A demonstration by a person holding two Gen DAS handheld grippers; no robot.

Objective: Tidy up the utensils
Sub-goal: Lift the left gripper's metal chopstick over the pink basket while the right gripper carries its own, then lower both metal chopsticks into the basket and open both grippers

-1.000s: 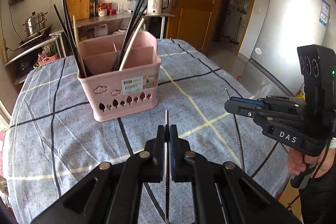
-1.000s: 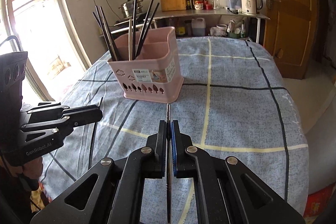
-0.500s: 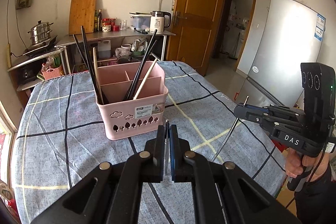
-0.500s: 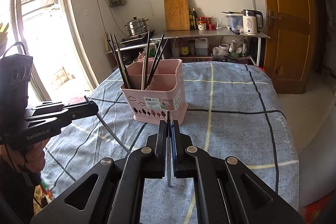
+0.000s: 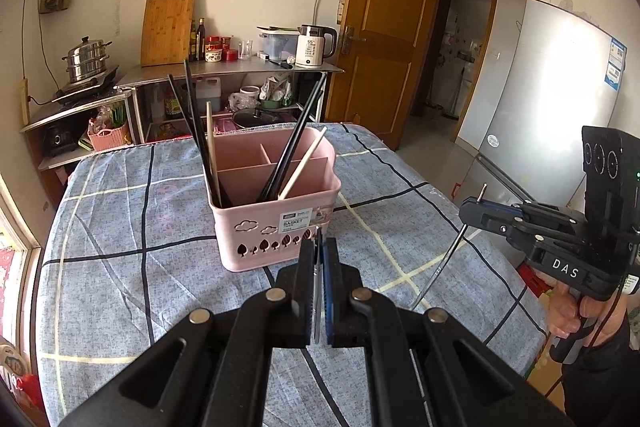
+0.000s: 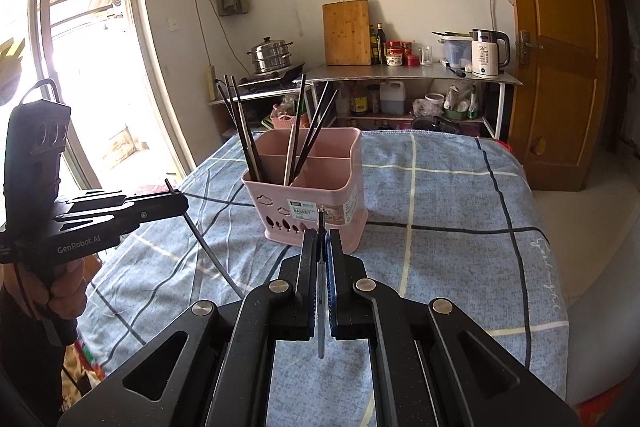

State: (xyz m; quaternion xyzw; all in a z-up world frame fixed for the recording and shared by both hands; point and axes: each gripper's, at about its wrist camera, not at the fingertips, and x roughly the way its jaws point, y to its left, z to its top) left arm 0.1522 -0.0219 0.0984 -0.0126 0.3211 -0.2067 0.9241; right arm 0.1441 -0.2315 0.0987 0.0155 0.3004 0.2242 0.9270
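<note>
Behind the pink basket (image 5: 276,215), seen from my left wrist cam, sit 2 rear compartments w/ nothing visible in them and 1 long front one holding the sticks. I count approx 4 dark chopsticks (image 5: 196,131) and 2 pale ones (image 5: 302,165) leaning in it; exact no. of dark ones hard to tell where they overlap. My left tongs (image 5: 319,259) are pinched nearly closed on 1 thin metal chopstick (image 5: 317,283), just short of the basket's front wall, above the checked surface (image 5: 132,291). To the basket's right my right tongs (image 5: 470,209) clamp a 2nd metal chopstick (image 5: 444,263), tip slanting down toward the surface.

From the right wrist cam, the basket (image 6: 308,211) is dead ahead. Right tongs (image 6: 321,251) squeezed tight on their metal stick (image 6: 321,311), which points at the basket's label. Left of the basket, my left tongs (image 6: 180,201) grip the other stick (image 6: 212,255), angled down.

Step in hand, imo: carrying both sticks to the basket. Next: raise each above the rim, tip it near upright, lower into the front compartment, then let go. Total: 2 tongs, 2 metal sticks, 1 basket.
</note>
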